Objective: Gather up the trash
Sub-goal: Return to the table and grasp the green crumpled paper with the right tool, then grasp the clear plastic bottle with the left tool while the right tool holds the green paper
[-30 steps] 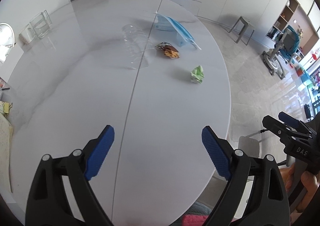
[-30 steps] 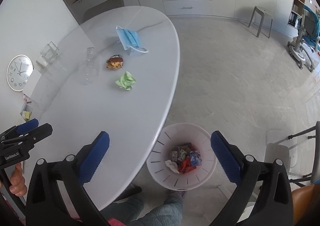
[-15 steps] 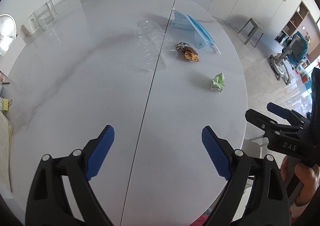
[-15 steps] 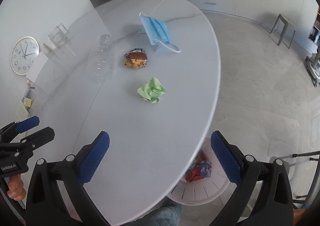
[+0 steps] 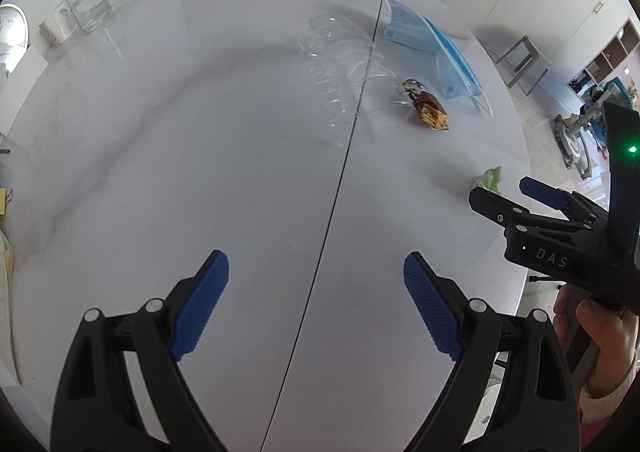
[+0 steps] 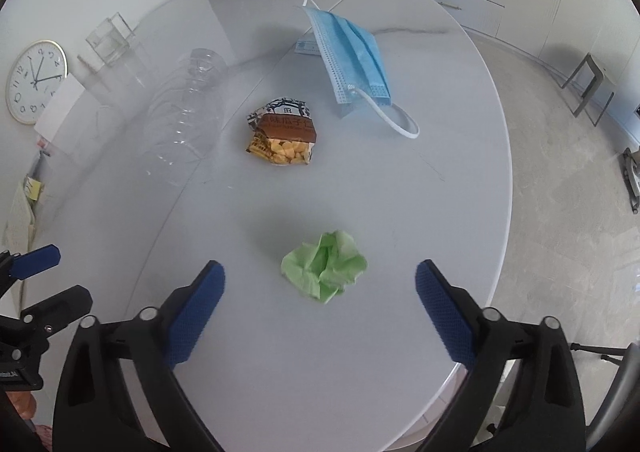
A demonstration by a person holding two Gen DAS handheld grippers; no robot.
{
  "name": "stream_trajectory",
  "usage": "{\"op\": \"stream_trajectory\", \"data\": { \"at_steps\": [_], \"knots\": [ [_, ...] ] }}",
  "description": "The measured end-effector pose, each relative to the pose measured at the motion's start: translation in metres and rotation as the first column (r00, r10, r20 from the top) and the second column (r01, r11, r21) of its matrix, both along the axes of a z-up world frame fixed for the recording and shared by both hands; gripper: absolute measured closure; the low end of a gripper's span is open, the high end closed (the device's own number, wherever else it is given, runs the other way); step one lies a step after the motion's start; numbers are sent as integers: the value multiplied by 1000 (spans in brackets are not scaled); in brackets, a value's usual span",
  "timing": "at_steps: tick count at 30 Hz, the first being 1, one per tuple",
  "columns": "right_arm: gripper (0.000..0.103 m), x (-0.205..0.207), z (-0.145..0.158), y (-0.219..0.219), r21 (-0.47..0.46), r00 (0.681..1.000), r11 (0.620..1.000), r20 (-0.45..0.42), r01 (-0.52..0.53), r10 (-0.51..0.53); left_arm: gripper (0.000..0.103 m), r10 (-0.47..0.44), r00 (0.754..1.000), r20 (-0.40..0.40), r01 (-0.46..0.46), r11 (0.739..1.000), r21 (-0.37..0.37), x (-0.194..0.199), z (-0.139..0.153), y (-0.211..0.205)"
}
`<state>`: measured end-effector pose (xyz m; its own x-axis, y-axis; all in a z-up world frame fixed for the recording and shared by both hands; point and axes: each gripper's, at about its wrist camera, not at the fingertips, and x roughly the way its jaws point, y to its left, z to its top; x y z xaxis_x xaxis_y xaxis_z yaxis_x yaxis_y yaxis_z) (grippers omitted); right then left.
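Right wrist view: the right gripper (image 6: 320, 308) hangs over the white oval table (image 6: 460, 192) with its blue-padded jaws spread wide and nothing between them. A crumpled green paper ball (image 6: 325, 266) lies on the tabletop just ahead of the fingertips, roughly centred in the gap and touching neither pad. Farther ahead, slightly to the gripper's left, a snack wrapper (image 6: 282, 132) lies flat, brown band across it and yellow pieces printed or showing at its near end. Ahead and to the right of that, a blue face mask (image 6: 352, 56) rests partly propped up, its white ear loop trailing toward the table edge. A clear plastic bottle (image 6: 186, 112) lies on its side off to the left, near the wrapper but apart from it. Beyond the bottle a square glass container (image 6: 110, 39) stands by the wall, and a wall clock (image 6: 35, 81) shows at far left. Left wrist view: the left gripper (image 5: 316, 292) is also opened wide and empty, held above bare tabletop, with the table seam running forward between its fingers. From here the bottle (image 5: 340, 68), wrapper (image 5: 426, 108) and mask (image 5: 436, 52) sit well ahead, the green ball (image 5: 489, 178) ahead to the right, partly hidden behind the other gripper.
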<state>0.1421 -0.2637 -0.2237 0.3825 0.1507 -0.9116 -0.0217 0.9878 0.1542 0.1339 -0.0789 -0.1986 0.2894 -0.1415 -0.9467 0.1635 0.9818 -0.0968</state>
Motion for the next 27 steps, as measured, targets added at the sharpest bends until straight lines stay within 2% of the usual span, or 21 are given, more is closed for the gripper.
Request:
{"op": "stream_trajectory", "data": {
  "at_steps": [6, 8, 11, 15, 19, 21, 23, 27],
  "knots": [
    [40, 3, -9, -2, 13, 999, 1000, -45, 8, -7, 18, 10, 1000, -14, -10, 1000, -8, 6, -6, 3],
    [57, 1, -10, -2, 11, 999, 1000, -48, 4, -3, 18, 12, 1000, -13, -13, 1000, -7, 8, -6, 2],
    [65, -1, -9, -4, 17, 999, 1000, -42, 5, -4, 18, 17, 1000, -8, -17, 1000, -11, 12, -5, 2],
    [66, -1, -5, -6, 28, 1000, 1000, -27, 8, -7, 18, 6, 1000, 2, -6, 1000, -16, 22, -2, -1],
    [66, 1, 5, -8, 43, 1000, 999, 1, 15, -15, 18, 1, 1000, -1, -1, 999, -37, 49, 6, -10],
    [66, 2, 12, -9, 59, 1000, 998, 14, 19, -20, 18, 23, 1000, -10, -23, 998, -60, 67, 11, -15],
    [66, 3, 16, -9, 69, 999, 997, 25, 21, -23, 9, 58, 998, -26, -60, 994, -90, 85, 13, -19],
    [66, 5, 21, -12, 89, 999, 996, 38, 27, -30, 9, 120, 992, -49, -124, 987, -101, 114, 10, -29]
  ]
}}
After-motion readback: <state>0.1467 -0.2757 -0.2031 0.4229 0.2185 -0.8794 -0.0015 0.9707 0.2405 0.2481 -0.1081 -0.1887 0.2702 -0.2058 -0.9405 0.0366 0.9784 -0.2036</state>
